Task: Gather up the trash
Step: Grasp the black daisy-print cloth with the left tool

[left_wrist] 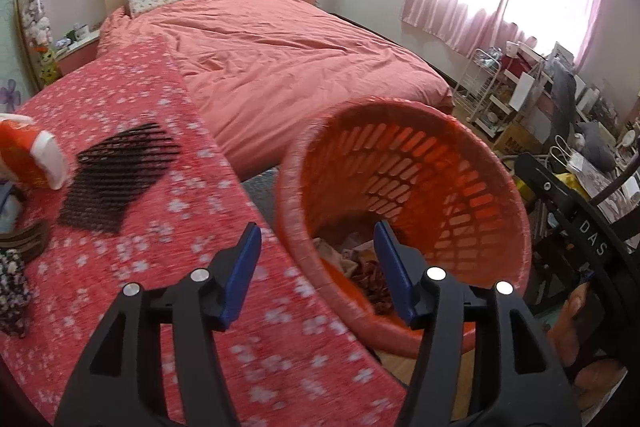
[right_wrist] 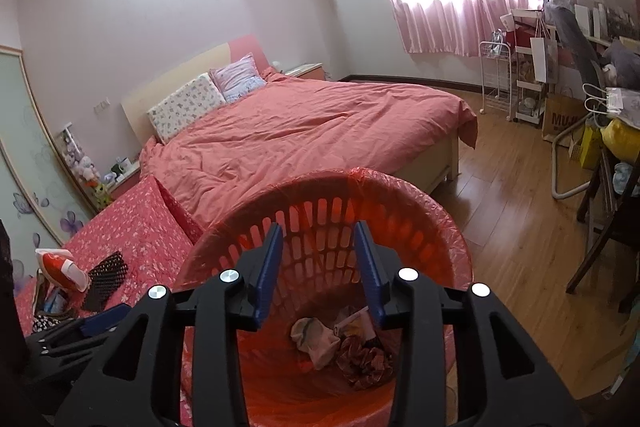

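An orange slotted basket [right_wrist: 440, 215] with a thin red liner stands beside the flowered red table. In it lie a crumpled beige scrap [right_wrist: 316, 339] and a dark red ruffled piece [right_wrist: 362, 361]. My right gripper [right_wrist: 318, 227] hangs over the basket's mouth, open, nothing between its blue pads. My left gripper [left_wrist: 316, 231] is open too, empty, straddling the near rim of the basket [left_wrist: 400, 115] and the table edge. On the table lie a black mesh piece [left_wrist: 120, 179] and an orange-and-white packet [left_wrist: 28, 155].
A large bed with a pink-red duvet [right_wrist: 304, 131] fills the room behind. Dark patterned cloth [left_wrist: 12, 291] and a brown strap lie at the table's left edge. Cluttered shelves, bags and a chair [right_wrist: 600, 227] line the right wall on wood floor.
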The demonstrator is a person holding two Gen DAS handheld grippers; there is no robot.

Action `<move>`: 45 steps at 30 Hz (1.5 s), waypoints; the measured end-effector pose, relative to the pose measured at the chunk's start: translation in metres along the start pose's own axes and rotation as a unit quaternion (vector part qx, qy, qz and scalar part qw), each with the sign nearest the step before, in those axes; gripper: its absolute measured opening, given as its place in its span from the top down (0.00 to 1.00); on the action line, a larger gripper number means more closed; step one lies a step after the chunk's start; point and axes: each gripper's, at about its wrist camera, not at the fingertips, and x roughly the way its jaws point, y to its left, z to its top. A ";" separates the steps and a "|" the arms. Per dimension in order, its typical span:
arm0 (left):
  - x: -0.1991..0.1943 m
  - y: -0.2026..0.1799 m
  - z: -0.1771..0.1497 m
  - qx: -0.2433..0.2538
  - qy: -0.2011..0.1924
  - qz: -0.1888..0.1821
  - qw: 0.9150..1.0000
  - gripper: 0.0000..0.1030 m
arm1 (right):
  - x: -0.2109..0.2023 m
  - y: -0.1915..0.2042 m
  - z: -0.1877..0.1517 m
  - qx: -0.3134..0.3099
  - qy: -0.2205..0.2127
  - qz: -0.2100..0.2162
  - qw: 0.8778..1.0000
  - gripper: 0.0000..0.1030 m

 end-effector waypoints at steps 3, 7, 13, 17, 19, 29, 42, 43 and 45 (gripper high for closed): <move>-0.013 0.014 -0.004 -0.003 -0.008 0.017 1.000 0.42 | -0.003 0.004 0.000 -0.004 0.002 0.002 1.000 0.60; -0.036 0.037 -0.010 -0.018 -0.019 0.038 0.999 0.40 | -0.006 0.014 -0.002 -0.012 0.005 0.007 1.000 0.59; -0.067 0.078 -0.022 -0.054 -0.031 0.067 0.996 0.34 | -0.014 0.038 -0.008 -0.027 0.012 0.024 0.999 0.55; -0.088 0.110 -0.034 -0.086 -0.043 0.091 0.991 0.30 | -0.019 0.057 -0.014 -0.046 0.017 0.041 0.998 0.52; -0.101 0.129 -0.041 -0.104 -0.053 0.110 0.987 0.26 | -0.022 0.066 -0.018 -0.058 0.020 0.049 0.997 0.49; -0.120 0.208 -0.066 -0.184 -0.048 0.179 0.965 0.20 | -0.030 0.123 -0.045 -0.127 0.043 0.087 0.987 0.33; -0.083 0.221 -0.063 -0.205 -0.030 0.128 0.970 0.40 | -0.035 0.153 -0.064 -0.162 0.063 0.102 0.979 0.33; -0.083 0.220 -0.063 -0.203 -0.032 0.127 0.970 0.46 | -0.035 0.155 -0.066 -0.163 0.064 0.102 0.979 0.33; -0.082 0.221 -0.063 -0.206 -0.031 0.116 0.971 0.58 | -0.034 0.156 -0.067 -0.163 0.066 0.102 0.979 0.33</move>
